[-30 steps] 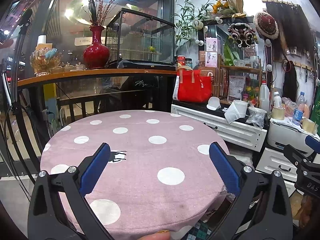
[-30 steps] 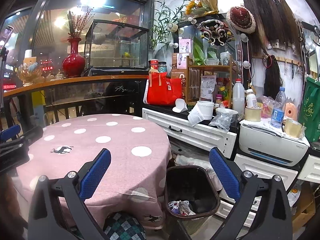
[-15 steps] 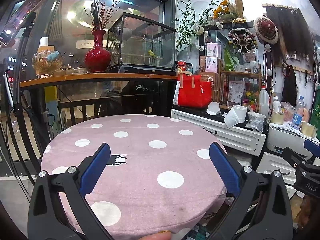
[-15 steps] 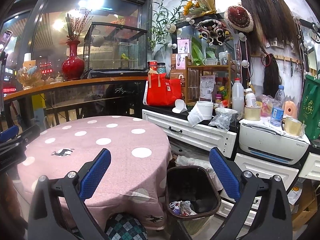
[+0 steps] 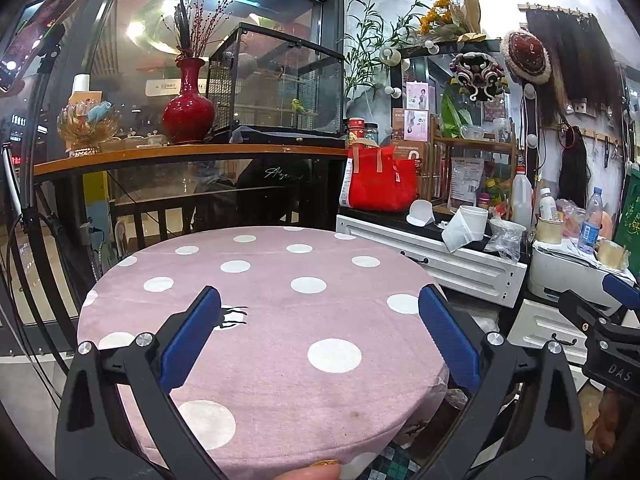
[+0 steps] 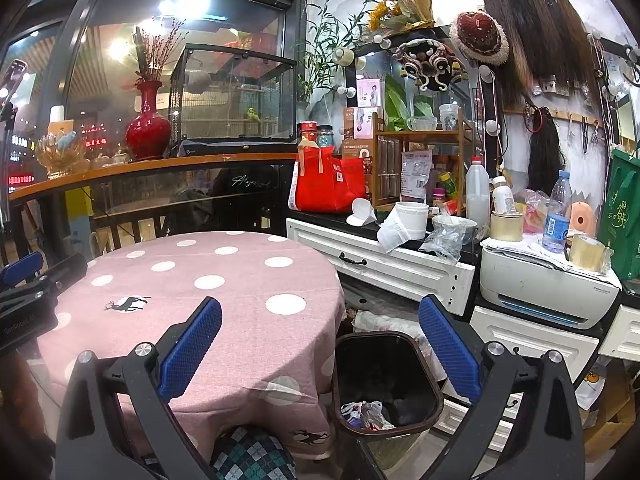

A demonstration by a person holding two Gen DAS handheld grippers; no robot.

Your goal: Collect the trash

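Right now the left gripper (image 5: 320, 304) hangs over the round table (image 5: 260, 320) with its two blue fingers spread wide and nothing between them; the table wears a pink cloth with white dots and a small black deer (image 5: 234, 316) printed at about 9 o'clock in the left view; the right gripper (image 6: 320, 312) is spread wide too and holds nothing, and it hangs past the table's right edge, above the bin (image 6: 386, 384); the bin is dark and sits on the floor just beside the table, at about 5 o'clock in the right view; some crumpled trash (image 6: 366, 420) lies at the bottom of the bin; a checked cushion (image 6: 252, 456) shows at 6 o'clock under the table edge; behind the table, at 12 o'clock, a red vase (image 5: 188, 114) stands on a wooden ledge next to a glass cage (image 5: 280, 92) with a small green bird (image 5: 297, 105) inside; at 2 o'clock a red bag (image 6: 326, 184) sits on a white cabinet (image 6: 384, 264) near a white cup (image 6: 412, 218) and a water bottle (image 6: 557, 216); a white printer (image 6: 548, 292) sits at 3 o'clock.
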